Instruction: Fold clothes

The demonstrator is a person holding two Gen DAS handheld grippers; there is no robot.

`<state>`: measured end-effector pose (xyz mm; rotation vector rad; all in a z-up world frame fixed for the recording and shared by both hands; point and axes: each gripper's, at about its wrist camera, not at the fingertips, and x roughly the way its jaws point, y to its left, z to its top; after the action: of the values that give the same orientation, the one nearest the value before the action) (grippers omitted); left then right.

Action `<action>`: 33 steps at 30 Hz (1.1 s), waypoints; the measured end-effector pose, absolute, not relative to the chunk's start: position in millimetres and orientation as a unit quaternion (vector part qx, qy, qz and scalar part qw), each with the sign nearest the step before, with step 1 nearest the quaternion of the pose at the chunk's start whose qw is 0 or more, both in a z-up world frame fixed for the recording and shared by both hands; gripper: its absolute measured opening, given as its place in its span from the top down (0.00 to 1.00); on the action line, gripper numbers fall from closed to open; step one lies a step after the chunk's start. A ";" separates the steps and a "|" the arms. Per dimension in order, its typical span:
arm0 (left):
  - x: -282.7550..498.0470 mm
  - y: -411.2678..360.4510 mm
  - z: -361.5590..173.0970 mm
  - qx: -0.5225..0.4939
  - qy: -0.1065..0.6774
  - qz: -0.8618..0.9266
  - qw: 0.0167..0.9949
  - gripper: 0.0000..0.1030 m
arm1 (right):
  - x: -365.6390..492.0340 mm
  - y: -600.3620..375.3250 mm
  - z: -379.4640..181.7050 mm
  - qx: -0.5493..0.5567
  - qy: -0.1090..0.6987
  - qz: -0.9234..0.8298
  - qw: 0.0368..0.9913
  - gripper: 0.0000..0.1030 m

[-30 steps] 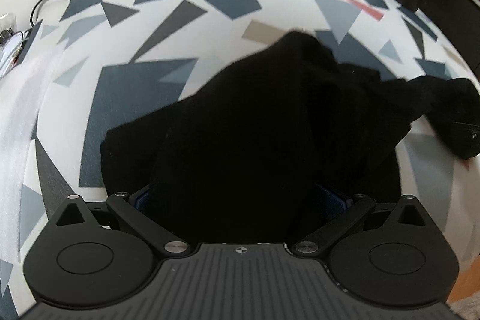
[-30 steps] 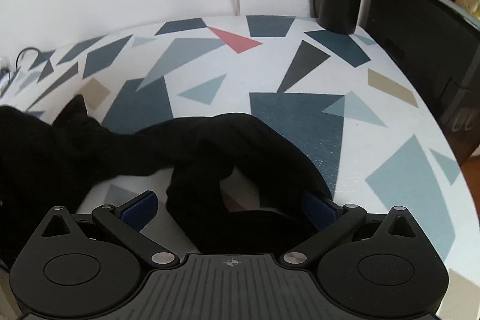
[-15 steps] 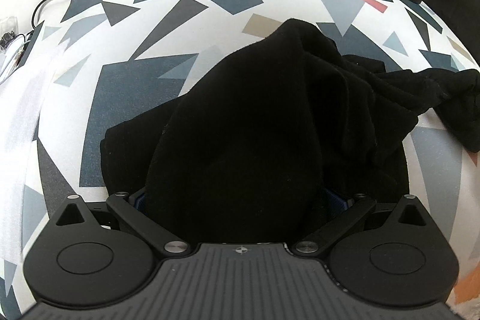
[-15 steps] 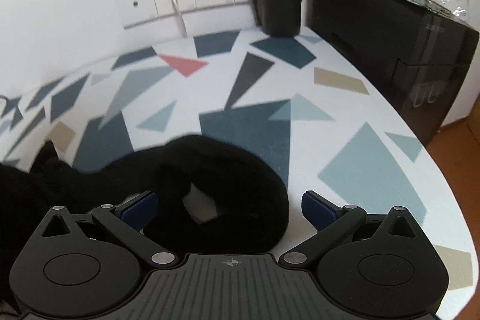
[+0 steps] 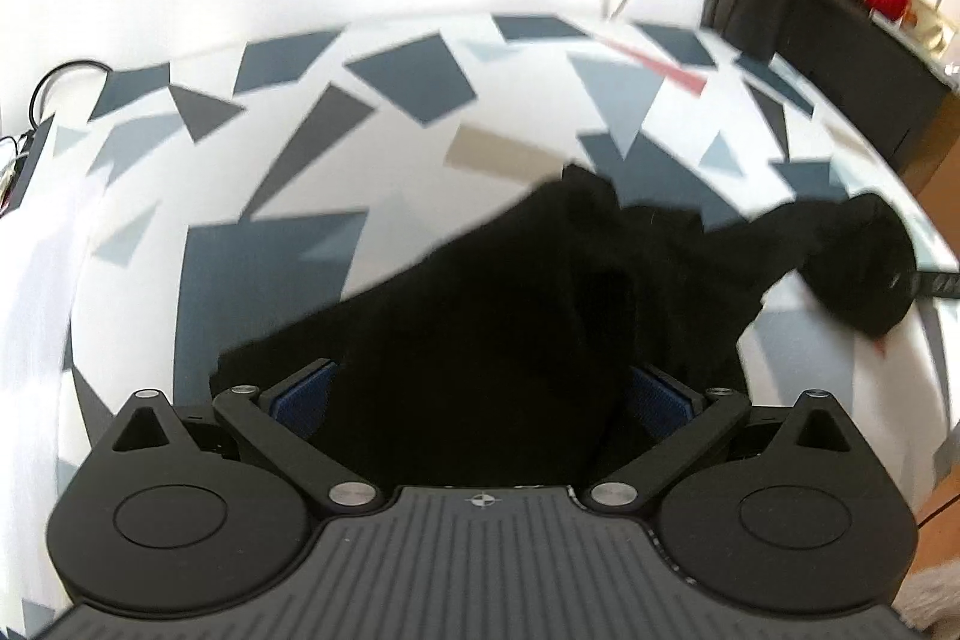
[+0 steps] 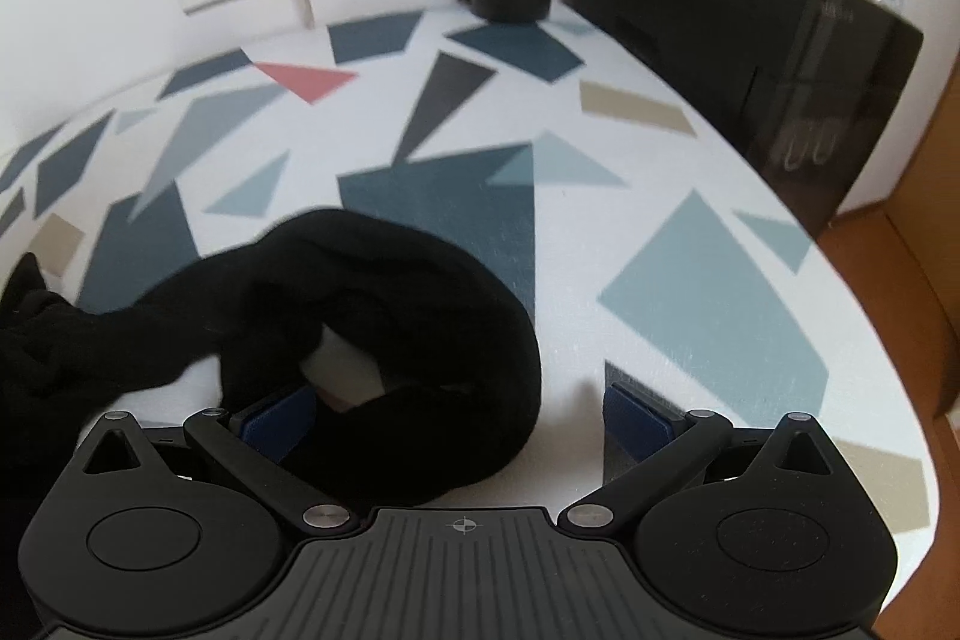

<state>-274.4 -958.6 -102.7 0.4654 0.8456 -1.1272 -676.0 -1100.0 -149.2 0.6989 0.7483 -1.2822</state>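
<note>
Patterned tabletop (image 6: 690, 280) is lying mostly bare to the right. Left tongs (image 5: 480, 394) are standing spread with the black garment (image 5: 510, 328) bunched between them; right tongs (image 6: 459, 415) are gaping around its sleeve loop (image 6: 420, 292), near the table's curved edge.

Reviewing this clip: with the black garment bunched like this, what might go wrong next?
1. The black garment is crumpled between the left gripper jaws, so a fold may trap wrinkles.
2. The right gripper is open over a looped sleeve end; it may grab several layers.
3. That end lies near the table edge and might slide off.
</note>
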 end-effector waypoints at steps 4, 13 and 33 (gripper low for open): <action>-271.4 -961.3 -99.3 0.194 0.386 -0.522 0.735 0.00 | -674.3 -1103.2 -155.6 0.325 0.326 -0.565 0.685 0.01; -268.9 -965.2 -100.0 0.184 0.371 -0.551 0.724 0.02 | -651.7 -1096.2 -145.3 0.307 0.331 -0.502 0.738 0.57; -224.9 -937.9 -87.7 0.067 0.389 -0.590 0.704 0.72 | -611.3 -1102.7 -116.1 0.300 0.321 -0.483 0.757 0.89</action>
<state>-224.9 -937.9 -87.7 0.1480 0.8657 -1.3120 -611.3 -1102.7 -116.1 0.6545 0.6998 -1.0528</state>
